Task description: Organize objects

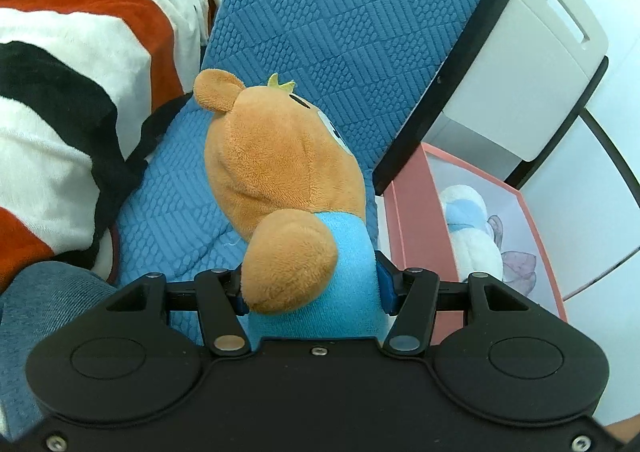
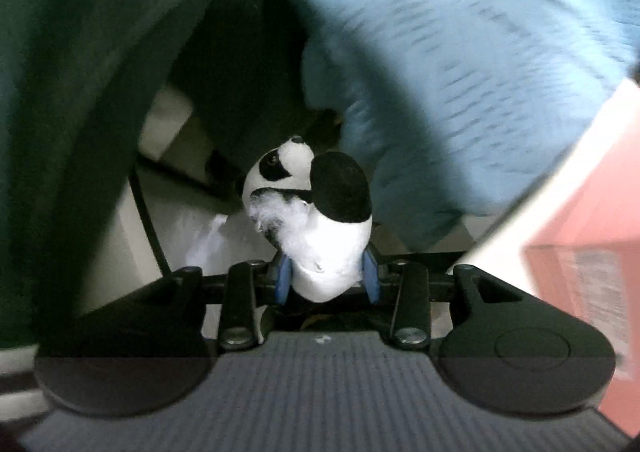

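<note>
A blue quilted sofa [image 1: 320, 11] carries a striped red, black and white blanket [image 1: 72, 91] heaped on its seat. Beside it on the pale floor [image 1: 600, 211] stands a pink box [image 1: 416, 211], a white plush [image 1: 476, 228] inside.

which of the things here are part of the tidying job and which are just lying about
Part of the job:
- brown bear plush, held in the left gripper
- panda plush, held in the right gripper
- pink box, with a white and blue plush in it

Just lying about:
- striped blanket
- blue sofa cushion
- white cabinet
</note>
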`<action>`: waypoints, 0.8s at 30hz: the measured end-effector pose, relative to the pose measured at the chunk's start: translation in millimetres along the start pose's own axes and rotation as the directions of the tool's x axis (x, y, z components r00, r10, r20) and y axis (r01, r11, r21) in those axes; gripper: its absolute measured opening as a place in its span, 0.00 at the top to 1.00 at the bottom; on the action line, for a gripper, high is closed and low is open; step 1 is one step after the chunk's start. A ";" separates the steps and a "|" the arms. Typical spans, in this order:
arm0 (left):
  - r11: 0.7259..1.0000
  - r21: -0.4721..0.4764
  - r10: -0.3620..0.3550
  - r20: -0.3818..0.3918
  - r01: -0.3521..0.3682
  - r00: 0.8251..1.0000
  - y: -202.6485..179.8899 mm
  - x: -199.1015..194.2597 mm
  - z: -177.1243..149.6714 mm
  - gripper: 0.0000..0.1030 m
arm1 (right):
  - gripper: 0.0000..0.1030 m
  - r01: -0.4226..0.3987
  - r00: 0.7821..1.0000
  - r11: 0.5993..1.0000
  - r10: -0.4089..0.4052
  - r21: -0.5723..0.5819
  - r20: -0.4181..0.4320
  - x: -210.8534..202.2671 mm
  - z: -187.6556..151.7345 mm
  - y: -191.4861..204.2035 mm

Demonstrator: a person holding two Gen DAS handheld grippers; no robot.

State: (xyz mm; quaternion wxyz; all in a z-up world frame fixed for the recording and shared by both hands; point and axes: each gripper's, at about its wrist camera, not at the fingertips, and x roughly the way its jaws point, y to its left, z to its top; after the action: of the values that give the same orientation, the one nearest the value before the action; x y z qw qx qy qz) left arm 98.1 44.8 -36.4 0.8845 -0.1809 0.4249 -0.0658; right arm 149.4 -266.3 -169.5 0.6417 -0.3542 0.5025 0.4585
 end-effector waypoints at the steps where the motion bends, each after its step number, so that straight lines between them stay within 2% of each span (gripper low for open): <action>1: 1.000 0.004 0.000 -0.001 0.000 1.000 -2.6 -1.4 1.8 0.48 | 0.62 -0.004 1.000 0.999 0.003 0.037 0.019 -12.9 1.8 -4.1; 5: 1.000 0.021 -0.005 0.002 0.005 1.000 -15.8 -10.0 9.1 0.48 | 0.62 0.019 0.996 0.989 -0.031 0.147 0.081 -59.4 5.0 -15.5; 10: 0.998 0.055 -0.009 0.011 0.009 1.000 -37.3 -16.4 19.5 0.48 | 0.62 0.007 0.982 0.950 -0.065 0.311 0.178 -114.0 -0.4 -36.9; 18: 0.990 0.131 -0.054 0.040 0.048 0.998 -94.8 -23.2 40.4 0.48 | 0.62 0.044 0.930 0.887 -0.204 0.460 0.305 -170.2 -11.9 -62.1; 24: 0.980 0.186 -0.084 0.051 0.073 0.995 -148.2 -25.5 51.6 0.48 | 0.62 0.085 0.886 0.849 -0.304 0.522 0.351 -199.0 -21.2 -91.1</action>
State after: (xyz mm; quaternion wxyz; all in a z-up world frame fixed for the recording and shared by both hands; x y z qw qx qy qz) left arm 127.6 -71.9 67.5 0.9062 -0.1170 0.3834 -0.1342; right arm 213.8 -361.9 17.8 0.8473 -0.1219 0.4125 0.3116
